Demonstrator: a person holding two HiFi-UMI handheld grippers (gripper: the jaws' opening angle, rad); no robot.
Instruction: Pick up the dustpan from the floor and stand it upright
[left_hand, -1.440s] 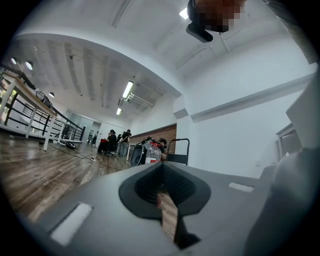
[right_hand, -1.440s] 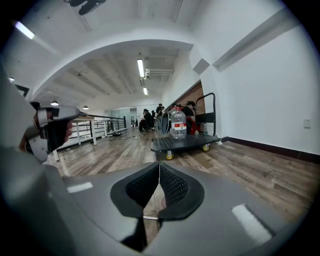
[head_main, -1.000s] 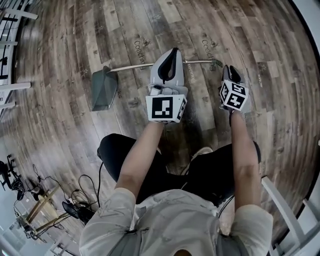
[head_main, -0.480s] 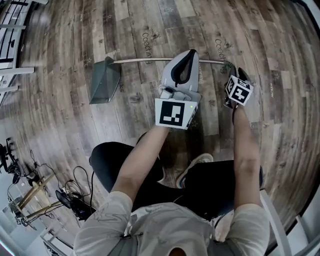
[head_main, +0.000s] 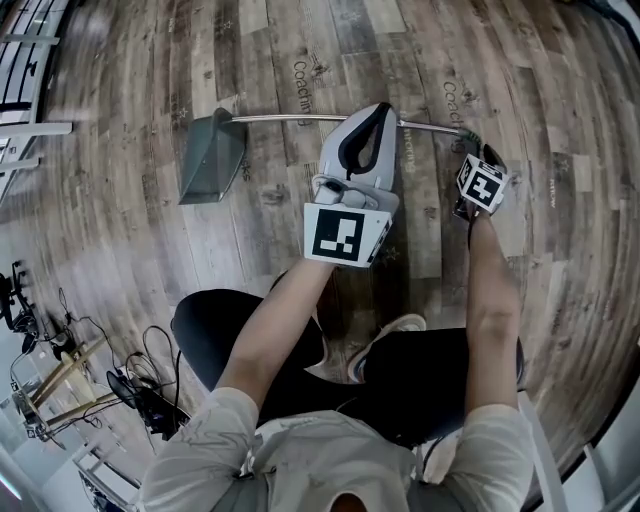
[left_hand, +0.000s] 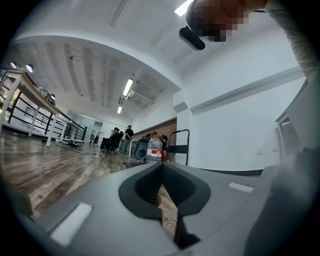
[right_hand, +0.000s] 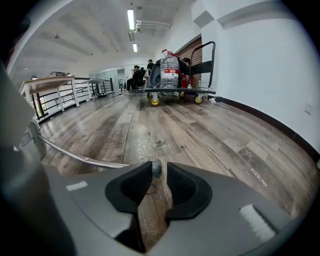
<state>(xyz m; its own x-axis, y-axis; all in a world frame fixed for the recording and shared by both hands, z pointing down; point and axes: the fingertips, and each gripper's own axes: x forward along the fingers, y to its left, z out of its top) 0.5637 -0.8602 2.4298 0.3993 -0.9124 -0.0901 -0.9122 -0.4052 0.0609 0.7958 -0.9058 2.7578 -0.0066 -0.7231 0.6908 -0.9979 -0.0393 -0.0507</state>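
Observation:
The dustpan lies flat on the wood floor, with its grey pan (head_main: 210, 160) at the left. Its thin metal handle (head_main: 280, 118) runs right. My left gripper (head_main: 378, 110) hangs over the middle of the handle and hides that stretch. Its jaws (left_hand: 161, 165) are shut with nothing in them. My right gripper (head_main: 488, 155) is low at the handle's far right end. Its jaws have just been closing. The handle's rounded tip (right_hand: 156, 168) sits between the fingertips, with a gap still on one side, and the rod (right_hand: 75, 156) leads off left.
My legs and a shoe (head_main: 392, 338) are just behind the grippers. Cables and stands (head_main: 60, 380) lie at the lower left, and a white frame (head_main: 25, 130) stands at the upper left. A cart with water bottles (right_hand: 172, 75) and a table (right_hand: 50, 85) stand far off.
Both grippers have dropped toward the floor. The left one now covers the middle of the handle and the right one has reached its end. The dustpan has not moved.

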